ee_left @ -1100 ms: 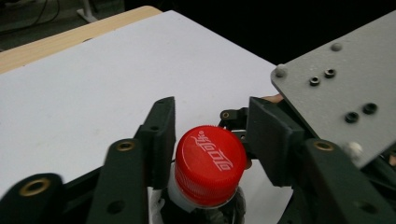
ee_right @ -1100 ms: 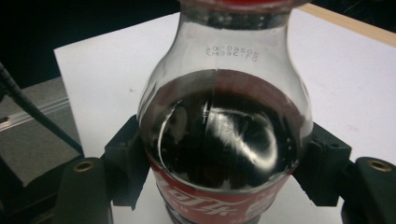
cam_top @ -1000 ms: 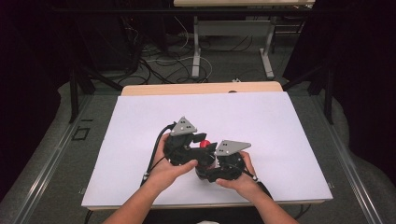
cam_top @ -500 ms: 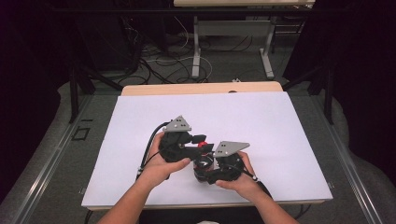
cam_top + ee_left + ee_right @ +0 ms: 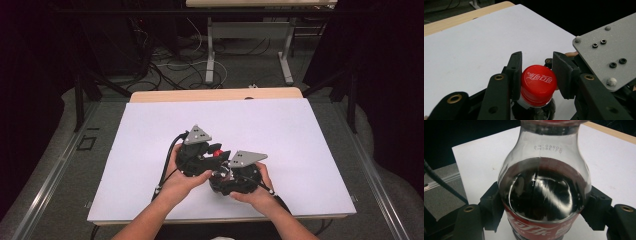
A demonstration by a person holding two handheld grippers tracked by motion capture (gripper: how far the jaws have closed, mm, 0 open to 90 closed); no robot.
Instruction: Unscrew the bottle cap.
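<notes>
A cola bottle [image 5: 544,195] with dark drink and a red label stands between the jaws of my right gripper [image 5: 541,213]. Both pads press on its sides at the label. Its red cap [image 5: 537,83] sits between the jaws of my left gripper [image 5: 536,72], whose pads lie against the cap on both sides. In the high view the two grippers meet near the table's front middle. The left gripper [image 5: 211,153] is at the red cap [image 5: 216,152], and the right gripper [image 5: 226,175] is just below it. The bottle's body is hidden there by the grippers and hands.
A white sheet [image 5: 280,130] covers the table, with a strip of wood [image 5: 215,94] at the far edge. Black cables [image 5: 167,160] trail from the grippers toward the front left. Table legs and floor cables lie beyond the far edge.
The left hand and its gripper shifted a little to the left and back at the cap. The right gripper and the bottle stayed in place.
</notes>
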